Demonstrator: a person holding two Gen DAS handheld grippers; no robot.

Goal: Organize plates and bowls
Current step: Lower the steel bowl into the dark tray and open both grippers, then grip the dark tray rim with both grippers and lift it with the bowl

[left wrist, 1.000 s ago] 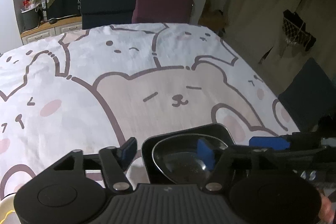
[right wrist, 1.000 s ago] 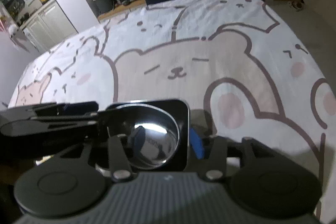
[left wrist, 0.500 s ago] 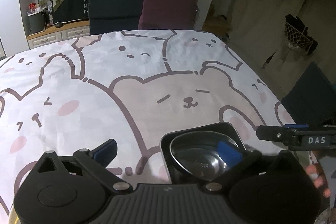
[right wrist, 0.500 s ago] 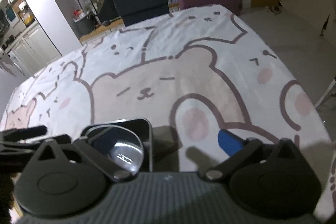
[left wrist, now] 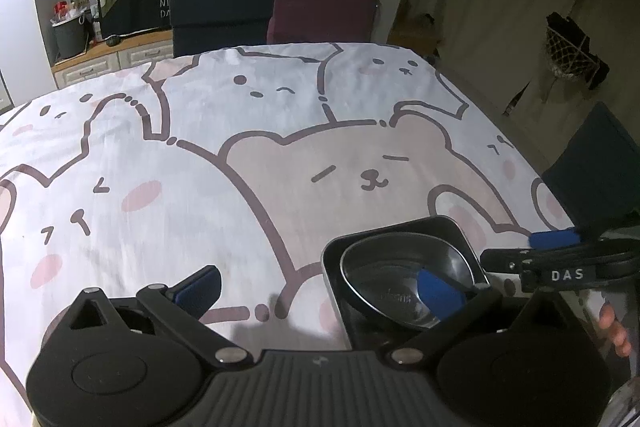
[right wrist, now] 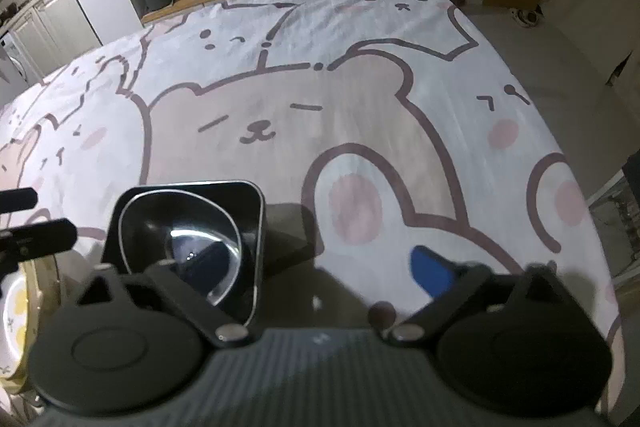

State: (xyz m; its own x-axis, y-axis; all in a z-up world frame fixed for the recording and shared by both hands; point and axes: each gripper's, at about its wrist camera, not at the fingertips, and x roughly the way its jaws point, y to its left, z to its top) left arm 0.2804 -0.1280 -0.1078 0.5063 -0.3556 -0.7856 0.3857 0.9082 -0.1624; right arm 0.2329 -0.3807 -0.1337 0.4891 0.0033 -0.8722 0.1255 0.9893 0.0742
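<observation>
A shiny round metal bowl (left wrist: 404, 283) sits inside a black square dish (left wrist: 448, 231) near the front edge of the bear-print tablecloth (left wrist: 280, 155). My left gripper (left wrist: 320, 291) is open, its right finger above the bowl and its left finger over bare cloth. In the right wrist view the bowl (right wrist: 188, 239) in the dish (right wrist: 248, 223) lies at lower left. My right gripper (right wrist: 316, 267) is open, its left finger over the bowl and its right finger over cloth. The right gripper's fingers (left wrist: 556, 259) show at the right in the left wrist view.
A pale plate with yellow marks (right wrist: 16, 307) lies at the far left edge of the right wrist view. A dark blue chair (left wrist: 224, 3) and a maroon chair (left wrist: 324, 3) stand behind the table. Another dark chair (left wrist: 596, 163) is at the table's right side.
Both grippers have opened wide and pulled back from the bowl and dish, which stay on the cloth. The right gripper has shifted to the right.
</observation>
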